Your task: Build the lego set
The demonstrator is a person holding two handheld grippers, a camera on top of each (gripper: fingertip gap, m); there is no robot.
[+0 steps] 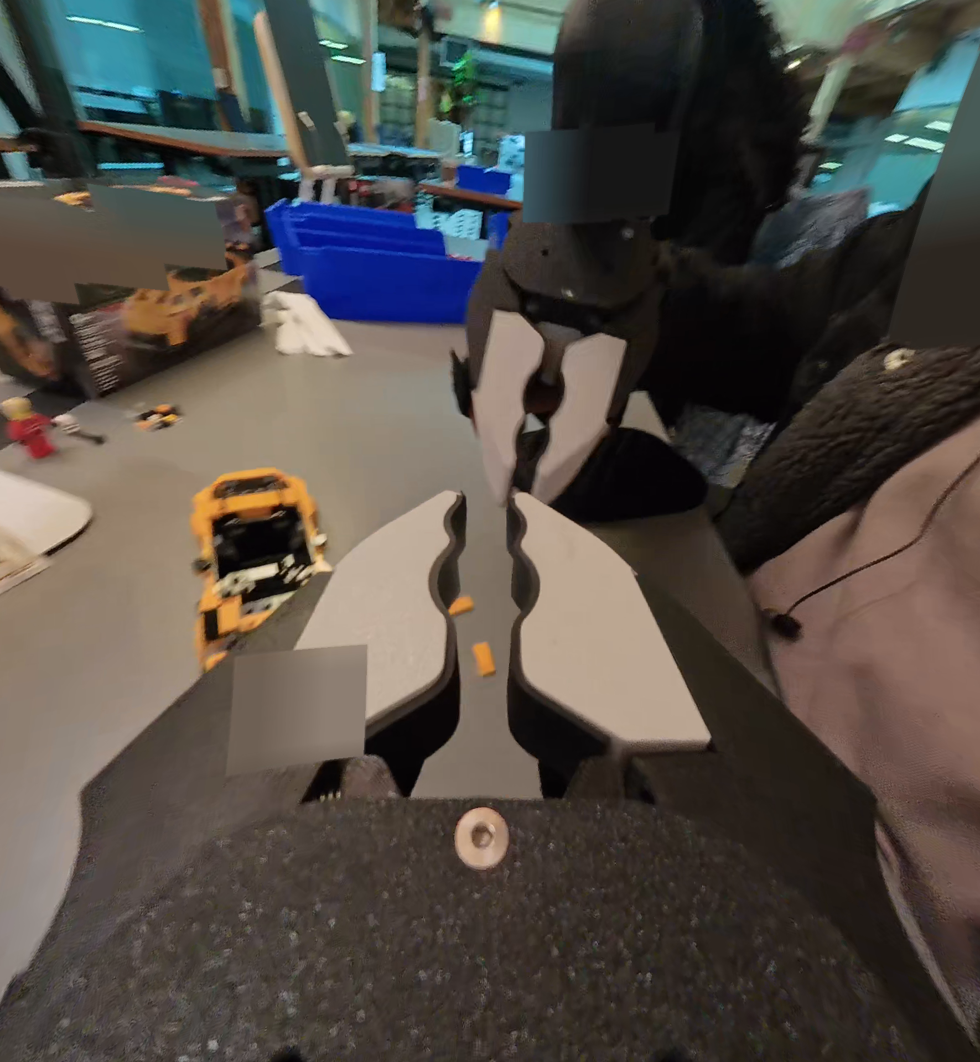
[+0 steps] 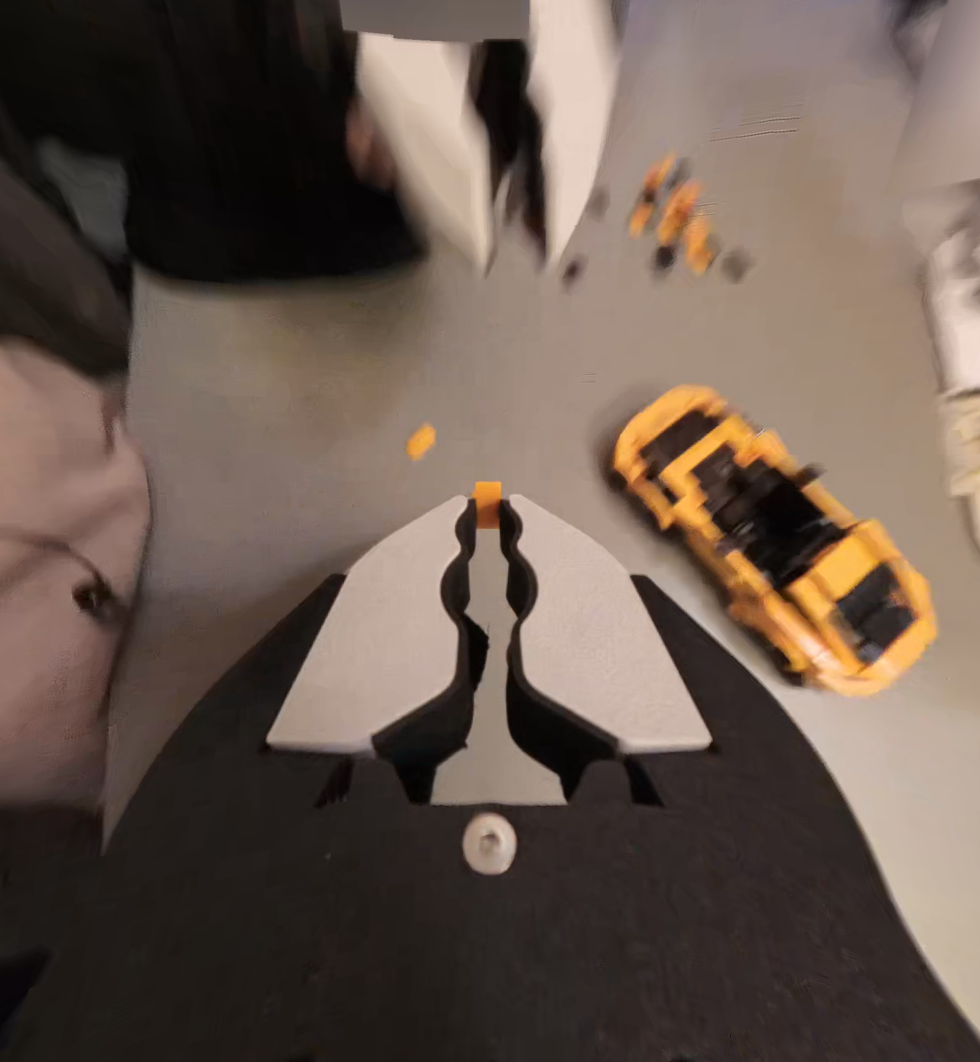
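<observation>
Right gripper [image 2: 487,506] jaws pinch a small orange plastic brick [image 2: 487,510]; left gripper [image 1: 486,506] jaws narrowly apart, empty; half-built yellow-and-black brick car [image 2: 775,540] at three o'clock on the grey table [image 2: 315,356].

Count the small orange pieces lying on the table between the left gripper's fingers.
2. The farther orange piece lies toward the tips of the left gripper, the nearer orange piece closer to the camera. The fingers may hide others.

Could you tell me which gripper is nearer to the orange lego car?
Probably the left gripper: the orange lego car sits just left of its fingers. The right gripper, holding a small orange piece, looks farther.
</observation>
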